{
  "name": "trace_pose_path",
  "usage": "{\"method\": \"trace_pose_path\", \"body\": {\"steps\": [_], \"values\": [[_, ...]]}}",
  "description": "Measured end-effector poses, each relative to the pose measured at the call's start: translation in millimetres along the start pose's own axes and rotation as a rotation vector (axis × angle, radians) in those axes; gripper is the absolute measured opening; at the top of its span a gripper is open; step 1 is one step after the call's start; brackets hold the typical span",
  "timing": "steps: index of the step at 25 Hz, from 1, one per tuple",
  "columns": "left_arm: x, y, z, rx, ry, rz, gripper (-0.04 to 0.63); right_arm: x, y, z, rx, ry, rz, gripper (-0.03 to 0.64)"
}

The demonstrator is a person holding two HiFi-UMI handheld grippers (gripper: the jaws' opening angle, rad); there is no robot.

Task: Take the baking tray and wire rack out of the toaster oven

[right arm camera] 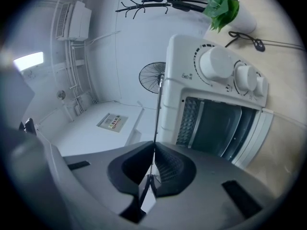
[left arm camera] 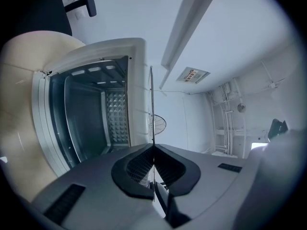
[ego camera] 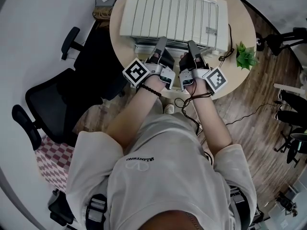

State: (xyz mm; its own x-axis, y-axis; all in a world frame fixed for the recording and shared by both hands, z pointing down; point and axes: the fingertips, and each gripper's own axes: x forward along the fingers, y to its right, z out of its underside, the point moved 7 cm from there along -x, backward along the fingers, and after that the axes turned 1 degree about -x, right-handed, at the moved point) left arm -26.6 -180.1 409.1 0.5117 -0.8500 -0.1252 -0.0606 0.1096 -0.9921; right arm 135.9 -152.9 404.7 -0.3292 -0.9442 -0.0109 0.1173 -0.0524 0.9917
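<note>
A white toaster oven stands on a round beige table, its door open and its dark cavity showing. Both grippers are held side by side at its front. My left gripper and right gripper are each shut on a thin flat metal piece seen edge-on as a fine line. It looks like the wire rack. I see no baking tray. Two white knobs sit on the oven's panel.
A small green plant and a black cable lie at the table's right edge. A black office chair stands to the left of the person. A floor fan shows across the room.
</note>
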Motion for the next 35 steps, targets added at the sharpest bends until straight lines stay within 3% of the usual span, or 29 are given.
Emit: {"method": "trace_pose_path", "body": {"steps": [12,14,17,24,29,35], "values": [[-2,-1,3,0.044,0.024,-0.009,0.014,-3,1,1,0.03,0.014,-0.011,0.023],[-1,2,5,0.036,0.027,0.009,0.037,-4,2,0,0.033,0.015,-0.009,0.029],[-1,6,5,0.034,0.024,0.04,0.103,-8,6,-1,0.045,0.021,-0.007,0.088],[-11,10,9,0.046,-0.004,0.068,0.176,-23,11,0,0.034,0.024,-0.015,0.089],[-53,-6,16,0.061,-0.054,0.025,0.178,-38,15,7,0.018,0.003,-0.022,0.089],[-89,-55,5,0.113,-0.024,-0.073,0.178,-60,51,23,0.031,-0.04,0.067,0.089]]}}
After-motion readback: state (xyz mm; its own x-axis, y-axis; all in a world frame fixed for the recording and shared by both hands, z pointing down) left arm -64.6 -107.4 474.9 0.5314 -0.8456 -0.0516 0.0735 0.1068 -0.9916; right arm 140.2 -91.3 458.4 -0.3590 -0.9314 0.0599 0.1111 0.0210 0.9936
